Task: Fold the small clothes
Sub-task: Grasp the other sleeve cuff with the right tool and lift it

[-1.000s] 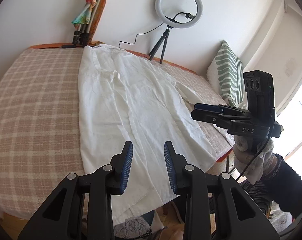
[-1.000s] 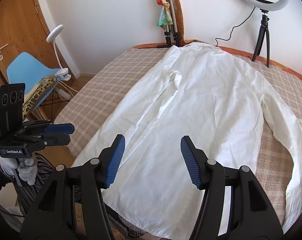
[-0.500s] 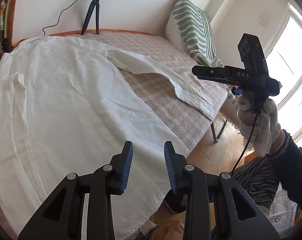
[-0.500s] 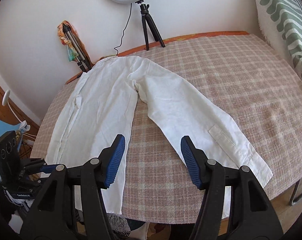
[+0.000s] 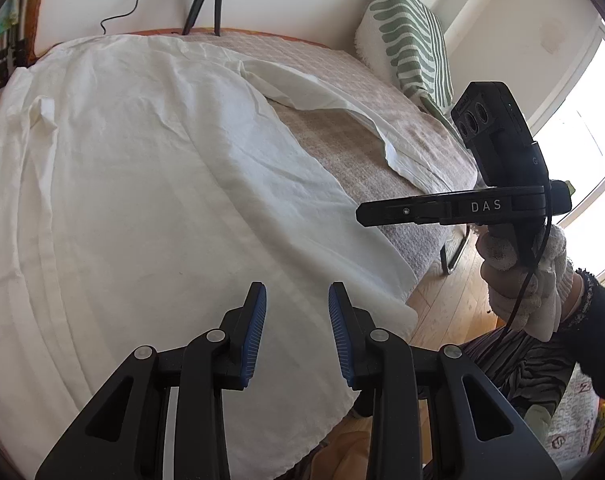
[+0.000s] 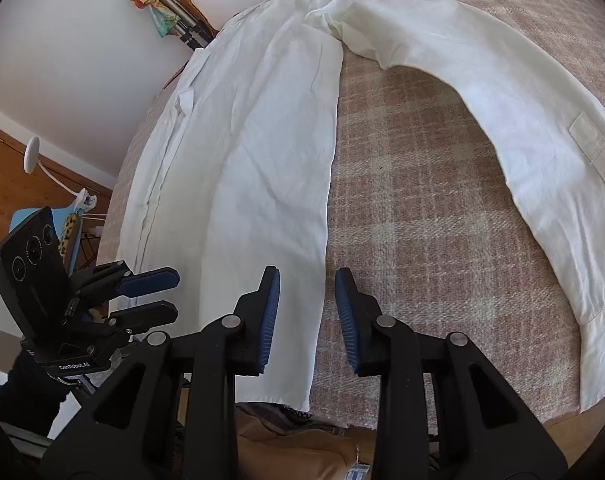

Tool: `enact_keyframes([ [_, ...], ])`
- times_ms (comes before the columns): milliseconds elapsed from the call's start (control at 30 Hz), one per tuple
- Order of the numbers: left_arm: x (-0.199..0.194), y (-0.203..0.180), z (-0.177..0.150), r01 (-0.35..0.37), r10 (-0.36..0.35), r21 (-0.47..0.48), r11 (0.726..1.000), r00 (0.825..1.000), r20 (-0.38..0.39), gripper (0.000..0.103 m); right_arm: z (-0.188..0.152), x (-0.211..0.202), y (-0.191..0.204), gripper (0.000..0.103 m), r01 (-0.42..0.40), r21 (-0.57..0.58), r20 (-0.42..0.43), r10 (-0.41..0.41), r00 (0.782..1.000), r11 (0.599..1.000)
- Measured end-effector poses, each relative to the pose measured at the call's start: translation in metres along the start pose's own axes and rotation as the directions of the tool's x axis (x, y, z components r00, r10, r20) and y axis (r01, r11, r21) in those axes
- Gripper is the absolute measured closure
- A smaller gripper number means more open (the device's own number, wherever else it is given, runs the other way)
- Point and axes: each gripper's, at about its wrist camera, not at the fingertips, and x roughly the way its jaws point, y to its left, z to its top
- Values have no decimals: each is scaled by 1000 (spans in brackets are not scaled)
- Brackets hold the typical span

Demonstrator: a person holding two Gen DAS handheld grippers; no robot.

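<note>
From the left wrist view, the left hand-held gripper [image 5: 297, 330] hangs with its blue-padded fingers apart and nothing between them, just above the near hem of a white shirt [image 5: 150, 184]. The shirt lies spread flat on a bed [image 5: 342, 140] covered in a pink checked blanket, reaching away ahead of the fingers and to their left. One sleeve [image 5: 330, 96] runs out ahead and to the right, its cuff near the bed's right edge. Further right, the right hand-held gripper [image 5: 372, 215] is held side-on by a gloved hand [image 5: 522, 276], over the bed's edge; from this side whether its fingers are apart cannot be told. A green striped pillow [image 5: 410, 36] leans against the wall beyond it.

From the right wrist view, the right hand-held gripper [image 6: 307, 318] also has its fingers apart and empty, straddling the shirt's [image 6: 254, 152] side edge close to the bottom corner. The shirt body stretches ahead and to the left; the sleeve [image 6: 534, 152] curves round ahead and down the right side over the bed's [image 6: 414, 208] bare blanket. To the left, the left hand-held gripper [image 6: 158, 294] hovers with its fingers parted beside the shirt's hem.
</note>
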Motion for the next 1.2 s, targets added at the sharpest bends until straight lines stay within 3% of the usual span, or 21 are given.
enact_keyframes([
  [33, -1, 1, -1, -3, 3, 2, 1000, 1000, 0, 73, -1, 1, 3, 74, 7, -9, -3, -7, 1000, 1000],
  [133, 0, 3, -3, -6, 6, 3, 1000, 1000, -6, 73, -5, 6, 7, 97, -2, -7, -23, 2, 1000, 1000],
  [333, 4, 2, -1, -8, 8, 5, 1000, 1000, -20, 73, -2, -6, 17, 100, 136, -48, 31, -134, 990, 990],
  [467, 4, -6, 3, -8, 9, 31, 999, 1000, -8, 73, 1, -24, 3, 100, 140, -16, 49, -139, 989, 990],
  [533, 6, -10, 6, -6, 6, 45, 999, 1000, -8, 73, 2, -30, -4, 99, 85, -3, 32, -85, 996, 996],
  [600, 9, -14, 10, 3, -3, 54, 999, 1000, -11, 73, 3, -47, -13, 94, 122, 2, 78, -122, 989, 992],
  [633, 10, -16, 11, 9, -8, 58, 998, 1000, -12, 73, 5, -57, -19, 82, 151, 10, 109, -151, 983, 988],
  [667, 11, -18, 12, 13, -12, 62, 998, 1000, -14, 73, 7, -67, -26, 64, 177, 27, 139, -179, 974, 984],
  [733, 12, -20, 11, 23, -22, 66, 998, 1000, -16, 73, 9, -90, -45, 48, 217, 79, 205, -229, 952, 973],
  [833, 13, -21, 12, 20, -19, 76, 997, 1000, -18, 73, 13, -114, -80, 48, 276, 176, 252, -315, 915, 945],
  [1000, 9, -13, 18, 17, -17, 51, 999, 1000, 0, 73, 14, -130, -142, 48, 319, 332, 221, -402, 889, 888],
  [1200, 2, -3, 29, 12, -13, 24, 1000, 1000, 27, 73, 3, -133, -184, 48, 310, 448, 179, -424, 888, 839],
])
